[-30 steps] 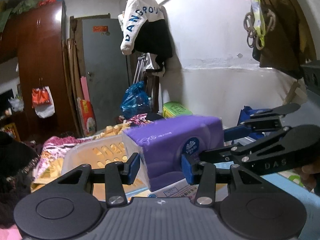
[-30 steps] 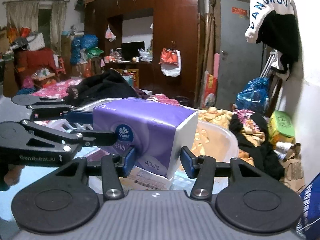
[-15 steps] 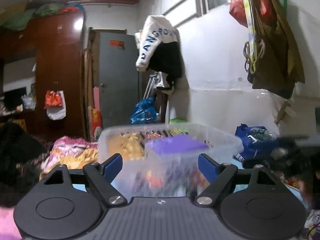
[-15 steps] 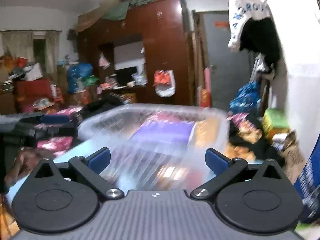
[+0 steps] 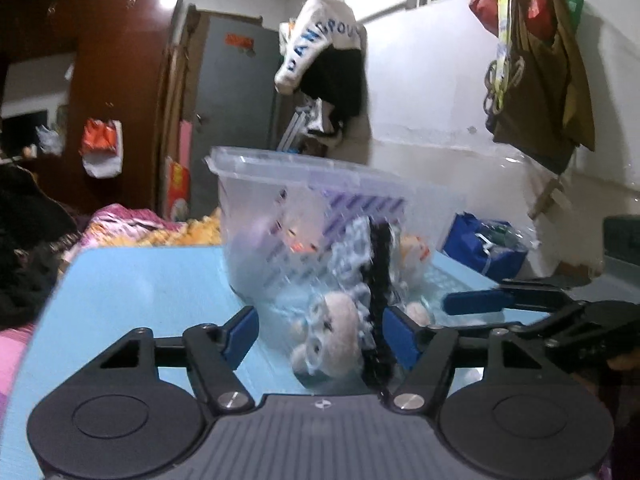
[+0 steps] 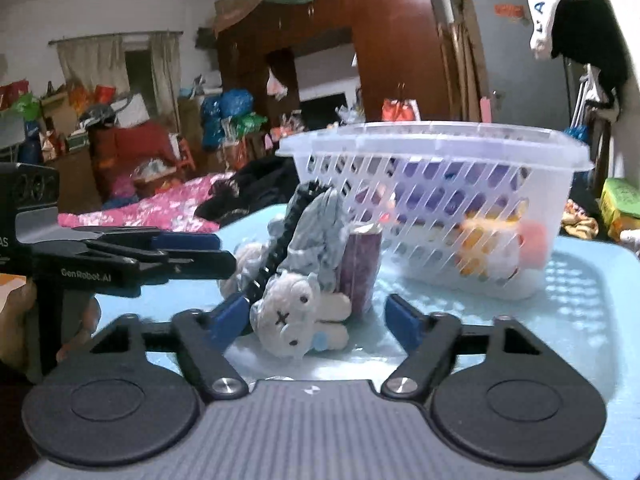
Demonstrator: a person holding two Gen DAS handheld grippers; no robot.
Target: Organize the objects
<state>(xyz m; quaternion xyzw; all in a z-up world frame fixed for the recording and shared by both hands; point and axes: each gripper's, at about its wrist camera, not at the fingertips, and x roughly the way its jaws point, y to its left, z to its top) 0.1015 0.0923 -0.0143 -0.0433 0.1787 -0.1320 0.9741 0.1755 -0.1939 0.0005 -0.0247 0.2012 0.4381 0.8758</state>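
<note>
So from my end: there's a translucent plastic basket [image 6: 436,184] with a lattice of diagonal slots in its walls and a smooth flat rim, sitting on a pale blue table [image 6: 572,300] that looks matte and a bit glossy where light pools through the slots. Inside the basket I can make out a purple tissue pack [image 6: 448,188] through the holes, plus something orange and white at about 4 o'clock of it, too blurred to name.

Just in front of the basket, leaning against its wall, is a soft plush toy [image 6: 298,312]: fuzzy off-white face, bead eyes, one stitched as an X, wrapped in crinkly clear plastic. A black ridged strip [image 6: 280,248] runs diagonally up behind it at 11 o'clock, and a small dark purple upright thing [image 6: 362,268] stands touching it at 2 o'clock.

My right gripper [image 6: 316,320] is level and low over the table, blue pads spread wide on either side of the plush, nothing pinched. The left pad looks close to the plastic wrap; can't tell if it's touching. My left gripper [image 5: 320,336] is also spread wide and holding nothing, pointed at the same plush [image 5: 332,332] from the other side, with the basket [image 5: 320,208] at 12 o'clock. In the right view the left tool [image 6: 192,252] sits at 9 o'clock, my hand [image 6: 24,320] wrapped round its handle.
</note>
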